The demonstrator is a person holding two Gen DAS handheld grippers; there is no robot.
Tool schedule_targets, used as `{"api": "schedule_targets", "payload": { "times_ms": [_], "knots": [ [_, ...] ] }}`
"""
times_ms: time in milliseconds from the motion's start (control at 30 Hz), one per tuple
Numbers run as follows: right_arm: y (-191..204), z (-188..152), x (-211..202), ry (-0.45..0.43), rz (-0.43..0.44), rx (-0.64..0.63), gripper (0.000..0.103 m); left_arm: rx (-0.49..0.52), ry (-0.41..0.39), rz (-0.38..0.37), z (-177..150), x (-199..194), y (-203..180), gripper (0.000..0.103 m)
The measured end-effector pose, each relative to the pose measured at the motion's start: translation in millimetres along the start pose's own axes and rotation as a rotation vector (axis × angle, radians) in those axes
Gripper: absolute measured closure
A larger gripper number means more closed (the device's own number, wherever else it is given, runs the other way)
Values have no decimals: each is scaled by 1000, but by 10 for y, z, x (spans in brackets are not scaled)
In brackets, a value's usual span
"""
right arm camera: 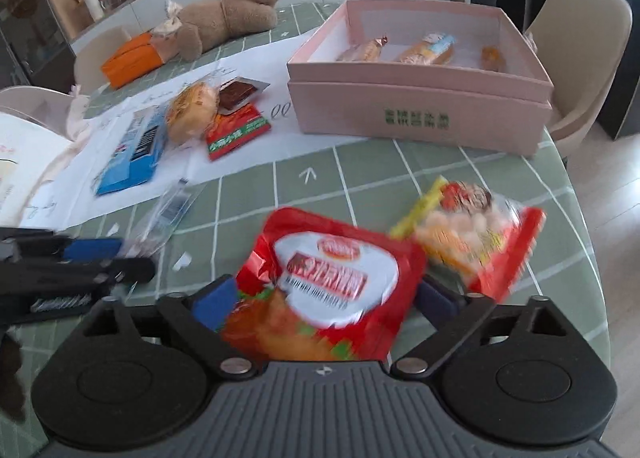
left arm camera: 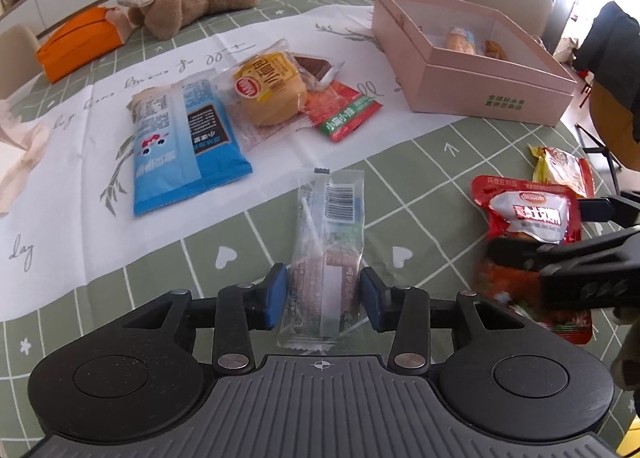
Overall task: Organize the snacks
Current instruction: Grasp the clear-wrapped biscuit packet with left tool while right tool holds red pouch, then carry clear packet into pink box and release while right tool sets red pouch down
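Left gripper (left arm camera: 323,297): jaws partly apart, straddling the near end of a clear-wrapped snack bar (left arm camera: 326,254) lying flat on the table (left arm camera: 460,145). Blue pads (left arm camera: 276,296) sit just beside the wrapper's edges; can't tell if they actually press it.

Right gripper (right arm camera: 320,298): jaws wide apart, with the red pouch (right arm camera: 336,282) between them. Pouch spans nearly the full gap and hides most of the right pad; contact unclear, frame motion-blurred.

Yellow-red snack bag (right arm camera: 472,238) just beyond the pouch, near the table's right edge, also blurred.

Pink box (right arm camera: 416,113) at the far right of the table, 3 snacks inside. Blue pack (left arm camera: 180,145), bun (left arm camera: 270,87) and red-green sachet (left arm camera: 344,113) on the white paper, mid-table.
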State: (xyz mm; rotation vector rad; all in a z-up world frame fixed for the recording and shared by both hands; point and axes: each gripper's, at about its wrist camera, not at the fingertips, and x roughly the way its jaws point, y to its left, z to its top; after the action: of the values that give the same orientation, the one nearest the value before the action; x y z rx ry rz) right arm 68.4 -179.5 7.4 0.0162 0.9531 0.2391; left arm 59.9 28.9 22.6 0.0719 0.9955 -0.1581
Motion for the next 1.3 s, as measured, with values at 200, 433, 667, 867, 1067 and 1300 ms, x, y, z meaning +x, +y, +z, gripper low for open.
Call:
{"api": "schedule_targets", "payload": {
  "times_ms": [200,433,667,867,1067,1300],
  "knots": [
    [201,-11,41,35,-36,-27,3,-8,-23,2,-10,5,-9,58],
    [311,-54,79,-11,-96,-75,7,-28,-34,-28,-26,-15,53,61],
    [78,-135,-205,25,-2,-92,42,-45,-47,-65,-81,-54,41,62],
    [44,-116,-395,12,-14,-98,56,-35,-49,-116,-107,-115,-18,63],
    [-42,83,-748,-88,-10,-77,60,-47,-138,-166,22,-353,-61,63],
    [-270,923,-1639,-364,25,-18,97,-3,-454,-334,1109,-1185,-146,62]
  ]
}}
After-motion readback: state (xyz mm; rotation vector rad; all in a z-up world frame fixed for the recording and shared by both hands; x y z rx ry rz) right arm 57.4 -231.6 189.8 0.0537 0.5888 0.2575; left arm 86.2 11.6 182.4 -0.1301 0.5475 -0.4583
